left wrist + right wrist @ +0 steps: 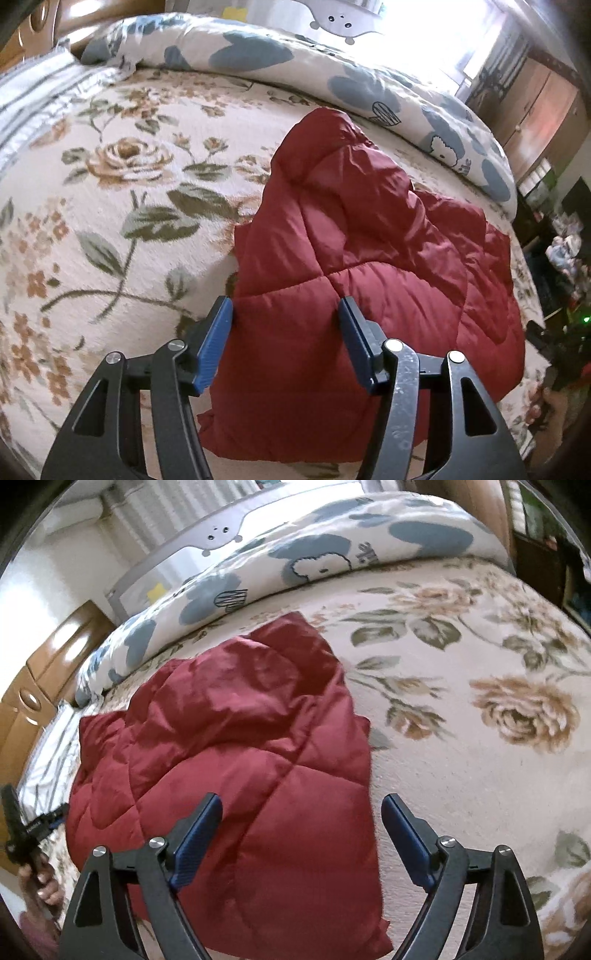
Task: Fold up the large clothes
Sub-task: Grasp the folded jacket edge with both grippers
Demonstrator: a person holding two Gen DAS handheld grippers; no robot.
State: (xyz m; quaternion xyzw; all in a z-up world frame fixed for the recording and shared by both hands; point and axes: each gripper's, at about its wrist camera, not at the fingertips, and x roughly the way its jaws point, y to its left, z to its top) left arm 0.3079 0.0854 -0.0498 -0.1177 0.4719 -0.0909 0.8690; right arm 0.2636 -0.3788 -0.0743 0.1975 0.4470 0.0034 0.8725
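A dark red quilted garment [351, 240] [240, 738] lies folded into a thick bundle on the floral bedspread [129, 166] [480, 738]. My left gripper [286, 306] hovers over its near left part, open, its blue pads apart and pressing on nothing. Over the garment's near right edge my right gripper [303, 801] stands open wide, one finger above the red fabric and the other above the bedspread. At the left edge of the right wrist view a hand [40, 878] holds the other gripper's handle.
A white duvet with blue patches [332, 74] [332, 554] is rolled along the bed's far side, in front of a grey bed rail [221, 535]. Striped bedding [33, 96] lies at the head end. Wooden cupboards [535, 110] and floor clutter stand beyond the bed.
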